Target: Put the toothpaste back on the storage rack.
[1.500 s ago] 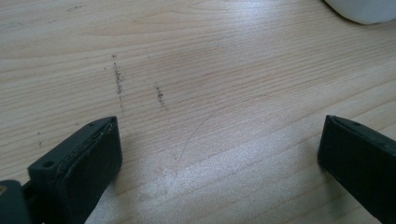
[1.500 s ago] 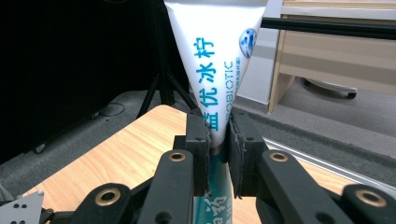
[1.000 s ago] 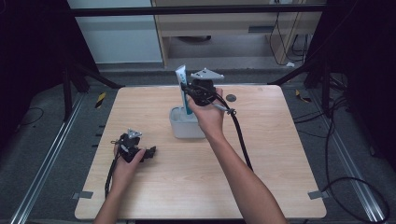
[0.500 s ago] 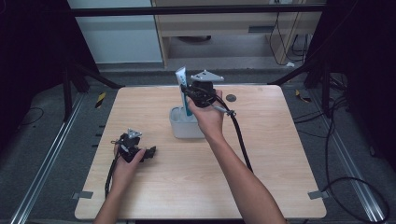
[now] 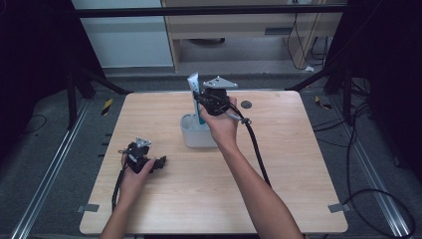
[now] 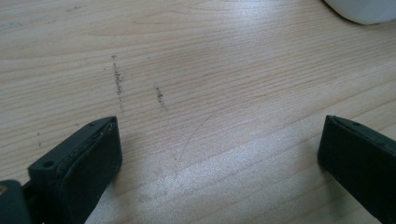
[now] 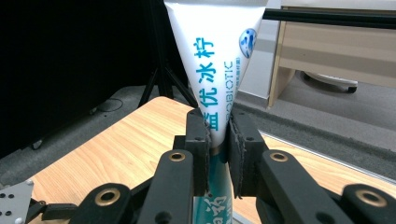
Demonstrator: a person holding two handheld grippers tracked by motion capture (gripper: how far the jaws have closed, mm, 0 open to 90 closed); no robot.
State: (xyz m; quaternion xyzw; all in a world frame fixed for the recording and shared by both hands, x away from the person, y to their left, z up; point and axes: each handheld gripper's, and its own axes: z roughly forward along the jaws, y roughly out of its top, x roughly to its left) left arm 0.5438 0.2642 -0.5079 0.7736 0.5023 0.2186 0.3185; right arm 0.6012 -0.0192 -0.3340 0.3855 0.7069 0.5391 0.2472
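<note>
A light wood-grain surface (image 5: pixel 298 164) is seen on a grey carpeted floor (image 5: pixel 54 134), with dark stands and hanging black drapes at both sides. Behind the surface, a pale wall panel (image 5: pixel 124 35) and a beige desk (image 5: pixel 239 30) are seen. Cables are trailed over the floor to the right of the surface. Two tape tabs are stuck at the near corners of the surface, and one small dark disc (image 5: pixel 246 104) lies to the right of the white container (image 5: pixel 196 134).

One white container is set near the middle of the surface. To the left of the container, well apart from it, the left claw (image 5: pixel 158 163) is rested on the surface in a hand; in the left gripper view its jaws are spread wide over bare wood, with nothing between them, and a few dark scuff marks are seen on the grain.

One toothpaste tube (image 7: pixel 217 60) is held upright, its lower end down in the container. The tube is pinched by the right claw (image 7: pixel 217 135), whose jaws are pressed against it from both sides above the container. On the white tube, blue Chinese characters are printed, among them "优冰柠", beside the letters "ROBIOTIC" and a small round blue emblem. Two claws are counted, each with a black cable.
</note>
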